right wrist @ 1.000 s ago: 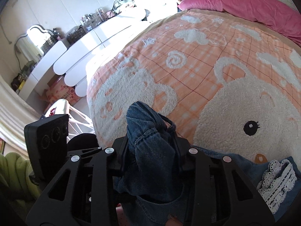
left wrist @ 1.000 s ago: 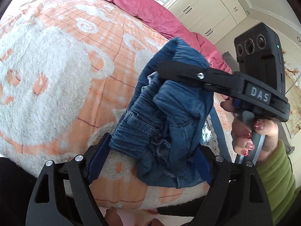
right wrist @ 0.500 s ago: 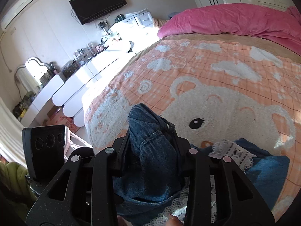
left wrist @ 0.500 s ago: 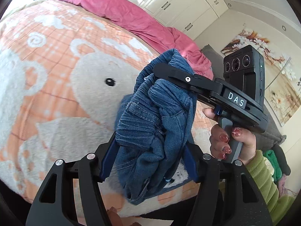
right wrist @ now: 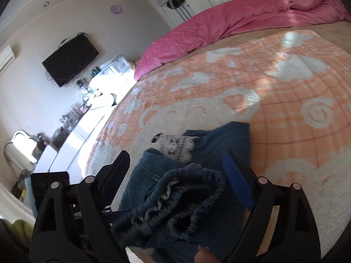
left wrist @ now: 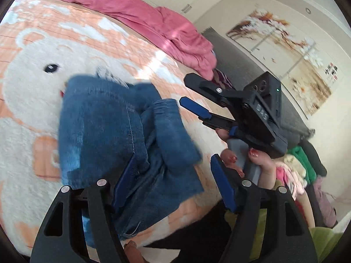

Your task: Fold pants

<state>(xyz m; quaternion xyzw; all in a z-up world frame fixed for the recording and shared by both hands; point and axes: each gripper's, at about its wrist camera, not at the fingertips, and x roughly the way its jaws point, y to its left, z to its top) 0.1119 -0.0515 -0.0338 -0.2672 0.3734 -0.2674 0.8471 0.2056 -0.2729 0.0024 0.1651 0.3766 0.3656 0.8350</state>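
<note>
Blue denim pants [left wrist: 105,131] lying bunched on the orange bear-print bed blanket [left wrist: 28,100].
Right tool [right wrist: 175,171] opening, jaws clear of denim; left tool [left wrist: 173,188] reopening, lower-left pad touching fabric.

Open blanket [right wrist: 285,100] lies beyond the pants [left wrist: 105,127]; pink duvet [right wrist: 241,19] bounds its far edge.

You have: 1 pair of denim pants [left wrist: 103,129] | 1 white lace trim [right wrist: 177,146] | 2 tongs, left tongs [left wrist: 173,182] and right tongs [right wrist: 177,171] | 1 orange bear blanket [left wrist: 33,100] | 1 pink duvet [right wrist: 241,19] | 1 wall TV [right wrist: 70,59] | 1 flower painting [left wrist: 283,57]
</note>
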